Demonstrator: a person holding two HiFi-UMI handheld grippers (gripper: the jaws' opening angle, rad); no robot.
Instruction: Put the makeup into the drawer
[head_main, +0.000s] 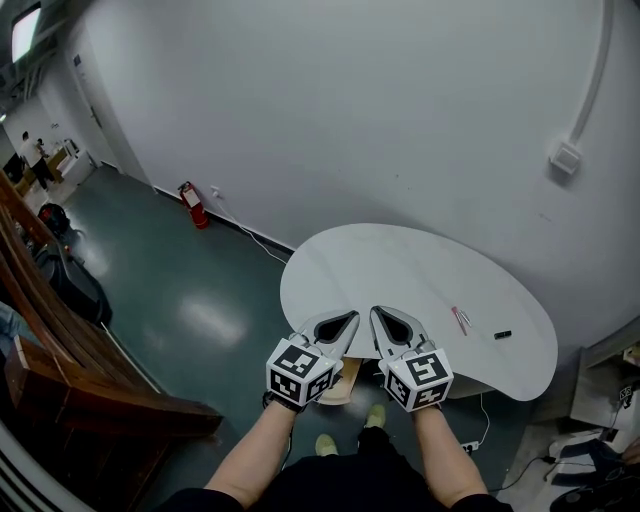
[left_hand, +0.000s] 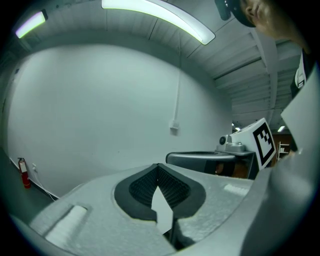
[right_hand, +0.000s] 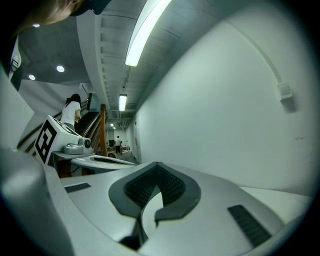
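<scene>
A white rounded table (head_main: 400, 270) stands against the wall. On its right part lie a thin pink-red stick (head_main: 460, 320) and a small black item (head_main: 502, 334). My left gripper (head_main: 352, 315) and right gripper (head_main: 377, 311) hang side by side over the table's near edge, well left of both items. In the left gripper view the left gripper (left_hand: 158, 165) has its jaws meeting at the tip with nothing between them. The right gripper (right_hand: 157, 164) looks the same in its own view. A light wooden piece (head_main: 340, 384) shows under the table edge; I cannot tell if it is the drawer.
A red fire extinguisher (head_main: 192, 205) stands by the wall at the left. Wooden stairs (head_main: 60, 340) fill the left side. A power strip and cables (head_main: 470, 447) lie on the floor under the table. A person (head_main: 36, 160) stands far off at the left.
</scene>
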